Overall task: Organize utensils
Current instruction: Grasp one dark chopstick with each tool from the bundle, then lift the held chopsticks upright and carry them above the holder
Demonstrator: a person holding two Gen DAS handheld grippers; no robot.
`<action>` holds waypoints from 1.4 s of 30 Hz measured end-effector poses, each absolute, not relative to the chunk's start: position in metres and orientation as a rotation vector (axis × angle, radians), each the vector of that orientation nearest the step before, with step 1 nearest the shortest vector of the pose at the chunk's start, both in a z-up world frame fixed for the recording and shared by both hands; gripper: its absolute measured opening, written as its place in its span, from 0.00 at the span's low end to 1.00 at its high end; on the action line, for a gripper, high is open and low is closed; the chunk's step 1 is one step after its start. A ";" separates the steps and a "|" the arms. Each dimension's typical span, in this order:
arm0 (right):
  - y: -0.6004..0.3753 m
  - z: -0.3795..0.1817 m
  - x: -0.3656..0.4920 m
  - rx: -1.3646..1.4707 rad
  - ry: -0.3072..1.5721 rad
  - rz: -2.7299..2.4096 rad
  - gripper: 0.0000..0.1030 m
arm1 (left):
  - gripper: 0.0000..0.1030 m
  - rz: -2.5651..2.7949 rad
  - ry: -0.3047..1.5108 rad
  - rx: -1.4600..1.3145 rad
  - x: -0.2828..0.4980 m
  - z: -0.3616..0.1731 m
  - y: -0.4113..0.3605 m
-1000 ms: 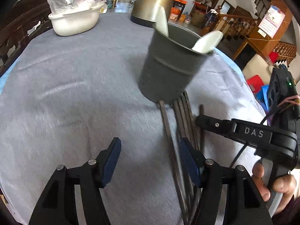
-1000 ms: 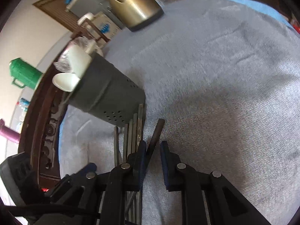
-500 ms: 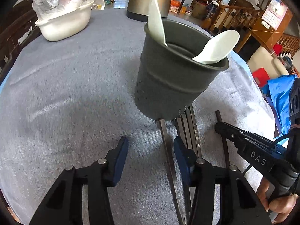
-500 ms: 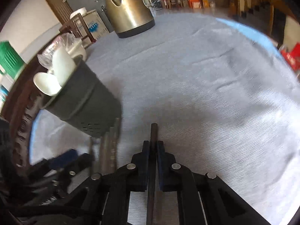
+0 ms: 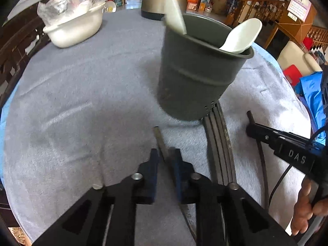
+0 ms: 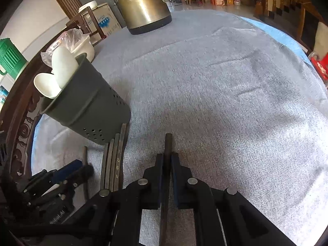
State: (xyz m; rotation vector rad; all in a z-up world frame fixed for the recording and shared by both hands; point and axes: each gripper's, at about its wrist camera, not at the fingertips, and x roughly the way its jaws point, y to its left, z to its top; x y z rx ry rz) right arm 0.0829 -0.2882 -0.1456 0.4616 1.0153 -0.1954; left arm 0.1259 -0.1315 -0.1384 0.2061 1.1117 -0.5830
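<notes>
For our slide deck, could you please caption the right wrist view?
Right tongs clamp a dark chopstick beside the grey utensil holder holding white spoons.

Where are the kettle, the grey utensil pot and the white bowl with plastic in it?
kettle (image 6: 143, 6), right wrist view, on its metal side.
utensil pot (image 5: 196, 75), left wrist view, on its outer wall.
white bowl (image 5: 75, 30), left wrist view, on its side.

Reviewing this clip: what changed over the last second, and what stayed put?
The left hand-held gripper, open a second ago, has shut on a dark chopstick. The right hand-held gripper clamped its own chopstick half a second ago and has drawn it away from the bundle. The holder, its two white spoons and the kettle stayed where they were.
</notes>
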 end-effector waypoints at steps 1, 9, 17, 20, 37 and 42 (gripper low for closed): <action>-0.289 -0.145 0.082 0.463 1.029 -0.192 0.09 | 0.13 -0.596 1.126 0.191 0.127 -0.138 -0.128; -0.286 -0.142 0.096 0.407 1.118 -0.177 0.10 | 0.16 -0.638 1.187 0.170 0.148 -0.139 -0.132; -0.294 -0.141 0.077 0.461 1.035 -0.158 0.08 | 0.06 -0.612 1.149 0.111 0.145 -0.133 -0.107; -0.294 -0.130 0.067 0.477 0.984 -0.130 0.08 | 0.05 -0.617 1.101 0.089 0.139 -0.120 -0.086; -0.286 -0.013 0.003 0.506 0.454 -0.020 0.07 | 0.05 -0.632 0.724 -0.060 0.114 0.012 -0.036; -0.283 0.004 -0.010 0.546 0.321 0.031 0.07 | 0.05 -0.620 0.636 -0.097 0.109 0.032 -0.032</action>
